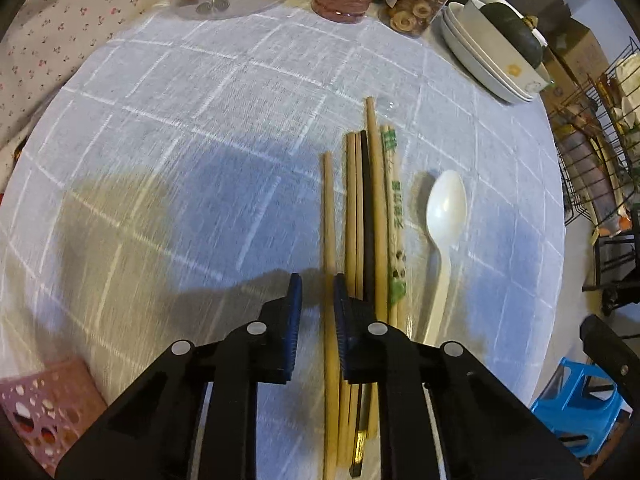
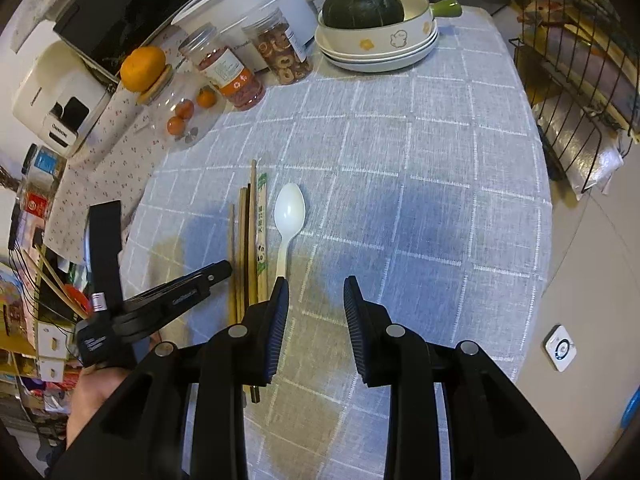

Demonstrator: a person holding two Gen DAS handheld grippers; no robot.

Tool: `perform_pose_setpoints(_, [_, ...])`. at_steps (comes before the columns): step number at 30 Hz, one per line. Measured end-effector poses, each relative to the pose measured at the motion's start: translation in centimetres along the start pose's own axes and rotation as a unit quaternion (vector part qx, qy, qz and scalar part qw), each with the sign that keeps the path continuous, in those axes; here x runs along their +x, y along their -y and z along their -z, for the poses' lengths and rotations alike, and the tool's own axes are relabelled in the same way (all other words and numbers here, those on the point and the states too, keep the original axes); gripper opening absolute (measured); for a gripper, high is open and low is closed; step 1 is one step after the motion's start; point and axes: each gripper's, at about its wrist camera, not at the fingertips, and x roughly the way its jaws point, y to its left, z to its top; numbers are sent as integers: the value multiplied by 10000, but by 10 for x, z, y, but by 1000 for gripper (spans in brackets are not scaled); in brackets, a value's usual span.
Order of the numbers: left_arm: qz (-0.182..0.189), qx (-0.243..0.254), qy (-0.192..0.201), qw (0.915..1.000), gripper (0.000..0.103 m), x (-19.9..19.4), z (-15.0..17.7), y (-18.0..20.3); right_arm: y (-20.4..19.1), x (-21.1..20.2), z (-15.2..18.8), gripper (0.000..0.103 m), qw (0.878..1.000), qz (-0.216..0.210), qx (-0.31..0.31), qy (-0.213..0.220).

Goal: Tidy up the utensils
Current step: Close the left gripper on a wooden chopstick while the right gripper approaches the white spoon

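Note:
Several wooden chopsticks (image 1: 368, 220) lie side by side on the checked tablecloth (image 1: 200, 120), with a paper-wrapped pair (image 1: 394, 216) and a white plastic spoon (image 1: 446, 204) to their right. One lone chopstick (image 1: 329, 208) lies slightly left of the bundle. My left gripper (image 1: 318, 292) points down over it; the stick runs between the jaws against the right pad, with a gap to the left pad. The right gripper (image 2: 316, 292) hovers open and empty, its left finger just over the end of the handle of the spoon (image 2: 290, 208). The left gripper (image 2: 226, 270) also shows there, beside the chopsticks (image 2: 246, 232).
A pink perforated basket (image 1: 44, 404) sits at the near left table edge. Stacked bowls with a green squash (image 2: 364, 8), two snack jars (image 2: 284, 52) and a glass dish of oranges (image 2: 184, 112) line the far side. A wire rack (image 2: 580, 80) stands off the table's right.

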Motion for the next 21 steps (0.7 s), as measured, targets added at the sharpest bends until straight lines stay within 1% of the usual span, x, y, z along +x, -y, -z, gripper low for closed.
perform_pose_setpoints(2, [-22,89,-27,10000,14,1,0,4,-2,1,0,30,10000,-1,-25,-12])
perform_pose_setpoints(4, [-214,289,26,9994,14,3,-1,11,-2,4,0,30,10000,22,-31,-39])
perform_pose_setpoints(5, [-349,381,63,9986,12,4,-1,14,-1,5,0,30,10000,31,-14,-49])
perform_pose_setpoints(6, [-566,485,133,9971,7,4,1,16,-1,5,0,30,10000,41,-4,-54])
perform_pose_setpoints(9, [-793,721,260,9939,5,5,5,24,2,8,0,30,9999,74,20,-76])
perform_pose_setpoints(10, [-799,775,279,9934,5,5,6,25,3,8,0,30,9999,84,23,-78])
perform_pose_setpoints(12, [-564,657,240,9960,5,0,8,21,4,10,-1,30,9999,99,-4,-92])
perform_pose_setpoints(13, [-472,595,303,9967,5,-6,9,18,5,13,-1,30,9999,118,-14,-112])
perform_pose_setpoints(15, [-344,629,566,9958,5,-27,14,16,6,19,-1,30,9998,127,21,-175])
perform_pose_setpoints(20, [-47,668,962,9931,5,-81,29,19,0,43,-4,30,9992,88,7,-401])
perform_pose_setpoints(21, [83,691,1105,9914,5,-100,33,19,-4,49,-5,30,9990,65,-14,-446])
